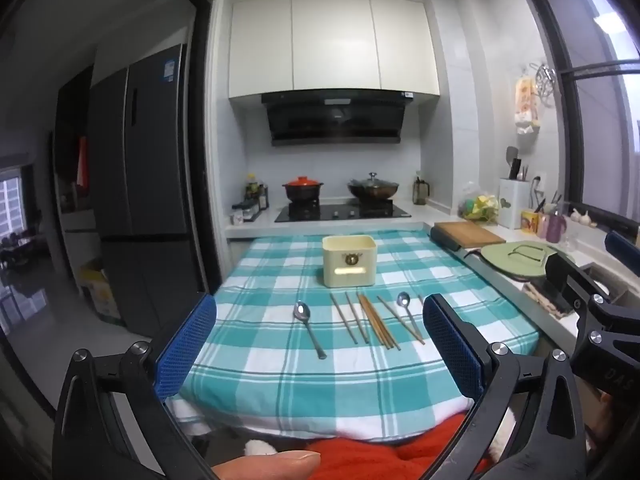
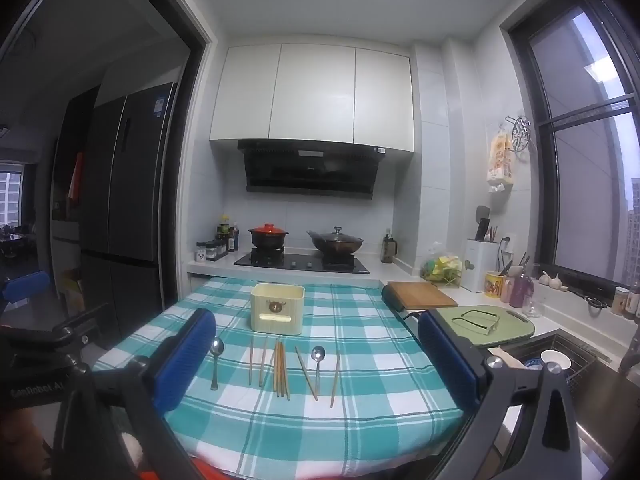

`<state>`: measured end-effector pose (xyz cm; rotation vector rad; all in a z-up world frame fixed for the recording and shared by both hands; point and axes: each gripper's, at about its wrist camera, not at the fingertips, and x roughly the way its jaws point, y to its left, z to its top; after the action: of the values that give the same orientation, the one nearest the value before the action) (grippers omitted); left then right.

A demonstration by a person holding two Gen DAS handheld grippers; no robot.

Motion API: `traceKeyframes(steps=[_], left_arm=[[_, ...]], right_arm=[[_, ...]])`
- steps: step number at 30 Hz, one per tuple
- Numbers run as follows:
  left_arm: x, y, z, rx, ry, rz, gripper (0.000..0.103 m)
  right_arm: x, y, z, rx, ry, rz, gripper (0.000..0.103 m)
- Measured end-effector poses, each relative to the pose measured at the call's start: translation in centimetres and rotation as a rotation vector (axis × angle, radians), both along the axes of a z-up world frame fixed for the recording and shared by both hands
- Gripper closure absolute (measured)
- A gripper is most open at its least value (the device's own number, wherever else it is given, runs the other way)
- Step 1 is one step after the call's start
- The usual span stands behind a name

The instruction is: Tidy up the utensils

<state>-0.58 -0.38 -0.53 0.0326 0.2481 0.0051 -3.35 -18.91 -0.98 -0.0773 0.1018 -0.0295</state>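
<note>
A table draped in a teal-and-white checked tablecloth fills the middle of both views, butted against a white kitchen counter that carries a black hob. On the hob stand a red-lidded clay pot and a dark wok with a glass lid.

Near the table's far edge sits a cream utensil holder, upright, its top open.

Both hand-held tools hover at the near edge of the table. The left gripper has its blue-padded jaws spread wide with nothing between them, and the right gripper is likewise released and empty.

On the cloth just in front of the holder lies a row of utensils, all roughly parallel: a larger steel spoon at the left, thin chopsticks, a bunch of wooden chopsticks touching each other, then a smaller spoon with single chopsticks beside it.

A thumb shows at the bottom of the left wrist view.
</note>
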Motion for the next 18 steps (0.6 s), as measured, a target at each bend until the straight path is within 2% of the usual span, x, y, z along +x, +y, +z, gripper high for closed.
traceKeyframes(steps=[18], left_arm=[[0.93, -0.16, 0.14, -0.005, 0.022, 0.01, 0.0]], right_arm=[[0.12, -0.51, -0.52, -0.004, 0.012, 0.002, 0.0]])
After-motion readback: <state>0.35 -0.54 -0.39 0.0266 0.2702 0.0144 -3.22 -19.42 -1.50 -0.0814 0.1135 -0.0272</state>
